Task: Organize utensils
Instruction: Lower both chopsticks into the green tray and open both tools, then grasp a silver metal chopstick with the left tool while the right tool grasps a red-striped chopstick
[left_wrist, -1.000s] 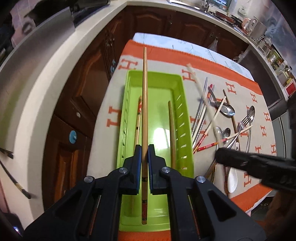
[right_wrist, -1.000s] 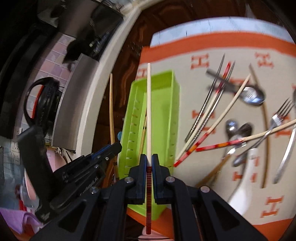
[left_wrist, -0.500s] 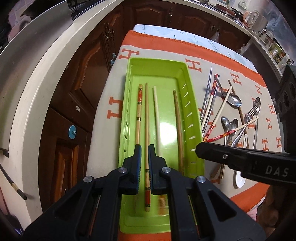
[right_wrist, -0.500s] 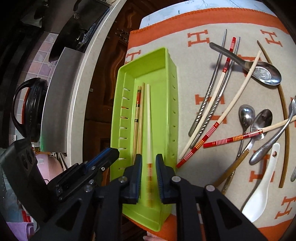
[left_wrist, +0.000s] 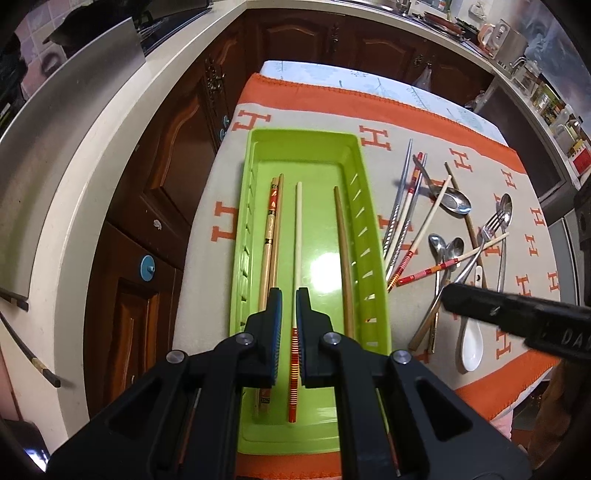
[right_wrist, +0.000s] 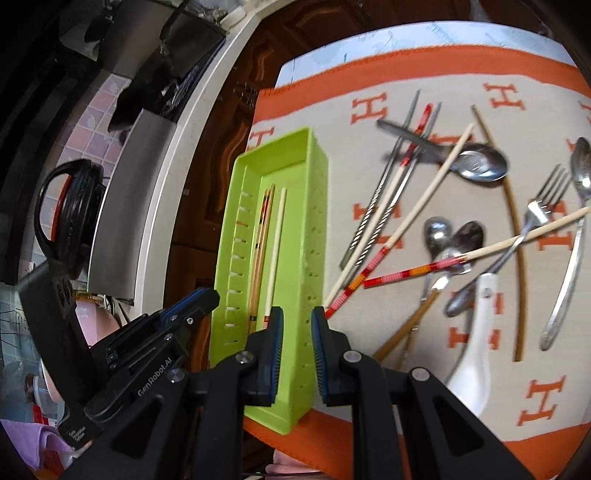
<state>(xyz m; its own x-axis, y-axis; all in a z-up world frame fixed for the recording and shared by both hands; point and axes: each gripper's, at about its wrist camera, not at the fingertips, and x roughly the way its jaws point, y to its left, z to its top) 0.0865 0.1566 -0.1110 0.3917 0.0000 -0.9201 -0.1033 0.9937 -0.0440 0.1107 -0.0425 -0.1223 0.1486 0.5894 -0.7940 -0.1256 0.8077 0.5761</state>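
A green tray (left_wrist: 303, 133) lies lengthwise on the cloth and holds several chopsticks. These include a patterned one (left_wrist: 271, 218) by its left wall, a cream one with a red-striped end (left_wrist: 297, 229) in the middle, and a brown one (left_wrist: 341, 240) on the right. My left gripper (left_wrist: 289, 291) hovers over the tray's near end. Its jaws stand a narrow slit apart with nothing held, and the cream chopstick shows through the slit. My right gripper (right_wrist: 297, 312) is open and empty above the tray's (right_wrist: 236, 206) right wall.
Right of the tray, loose utensils lie crossed on the orange-and-beige cloth (left_wrist: 229, 221): metal chopsticks (left_wrist: 400, 206), red-striped chopsticks (right_wrist: 406, 273), spoons (right_wrist: 480, 166), a fork (right_wrist: 543, 206) and a white ceramic spoon (left_wrist: 471, 343). Wooden cabinets and a counter run along the left.
Both grippers let go of their chopsticks, which now lie in the tray. The right gripper's jaws spread wider and it shifted right, towards the tray's right wall.
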